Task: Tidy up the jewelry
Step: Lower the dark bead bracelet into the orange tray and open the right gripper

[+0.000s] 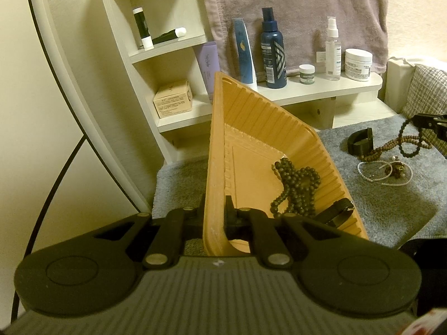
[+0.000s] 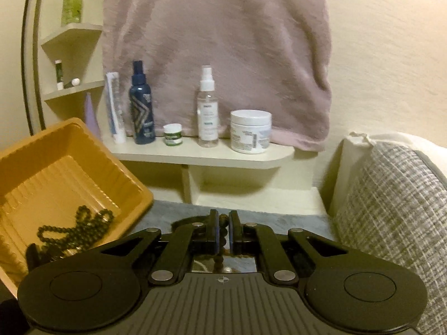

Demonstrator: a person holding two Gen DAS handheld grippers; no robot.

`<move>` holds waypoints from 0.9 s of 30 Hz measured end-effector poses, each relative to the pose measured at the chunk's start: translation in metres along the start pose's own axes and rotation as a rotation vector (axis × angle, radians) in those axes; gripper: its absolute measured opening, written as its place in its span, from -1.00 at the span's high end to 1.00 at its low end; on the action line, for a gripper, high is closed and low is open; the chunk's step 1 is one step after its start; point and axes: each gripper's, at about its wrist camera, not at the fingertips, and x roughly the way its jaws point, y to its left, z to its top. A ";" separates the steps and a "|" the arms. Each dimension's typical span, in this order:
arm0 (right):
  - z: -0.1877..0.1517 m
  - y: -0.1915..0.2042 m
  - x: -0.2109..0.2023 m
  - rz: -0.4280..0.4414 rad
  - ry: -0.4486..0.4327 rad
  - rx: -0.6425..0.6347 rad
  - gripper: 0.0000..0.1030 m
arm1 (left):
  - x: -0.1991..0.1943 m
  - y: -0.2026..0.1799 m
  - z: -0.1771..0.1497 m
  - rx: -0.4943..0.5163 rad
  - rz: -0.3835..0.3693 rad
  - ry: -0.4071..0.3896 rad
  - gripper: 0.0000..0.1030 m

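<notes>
Orange plastic forms the ribbed tray [image 1: 251, 128], which the left gripper [image 1: 215, 215] clamps by its near wall, one finger outside and one inside, holding it tilted up off the grey mat [image 1: 377, 203]. A dark bead necklace [image 1: 296, 187] lies heaped in the tray's low right corner, beside a small black clip-like piece [image 1: 339, 209] resting against the wall. Out on the mat toward its right edge sit the loose pieces: a black cuff [image 1: 360, 142], a brown bead strand [image 1: 396, 145], a white pearl strand [image 1: 374, 171] and a small dark ornament [image 1: 396, 167] inside its loop. A black bead strand [image 1: 408, 139] hangs there from the right gripper [image 1: 430, 124]. In the right wrist view that gripper's [image 2: 223, 231] fingers are nearly together, pinching beads [image 2: 223, 231] between the pads. Behind the mat a pale shelf [image 1: 321, 89] carries a dark blue spray bottle [image 1: 273, 53], a clear spray bottle [image 1: 333, 50] and a white jar [image 1: 358, 64], with a mauve towel [image 1: 293, 8] hanging behind them.
</notes>
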 end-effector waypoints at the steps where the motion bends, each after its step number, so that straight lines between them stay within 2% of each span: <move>1: 0.001 0.004 0.000 0.013 -0.002 -0.002 0.88 | 0.000 0.000 0.000 -0.001 0.000 0.000 0.86; 6: 0.010 0.027 -0.004 0.113 -0.008 0.000 0.88 | 0.000 0.000 0.000 0.000 0.000 0.000 0.86; 17: 0.026 0.094 -0.008 0.468 0.025 -0.004 0.88 | -0.001 0.000 0.000 -0.003 -0.002 -0.001 0.86; 27: 0.027 0.130 0.008 0.636 0.105 0.010 0.88 | -0.001 0.001 -0.001 -0.010 -0.005 -0.002 0.86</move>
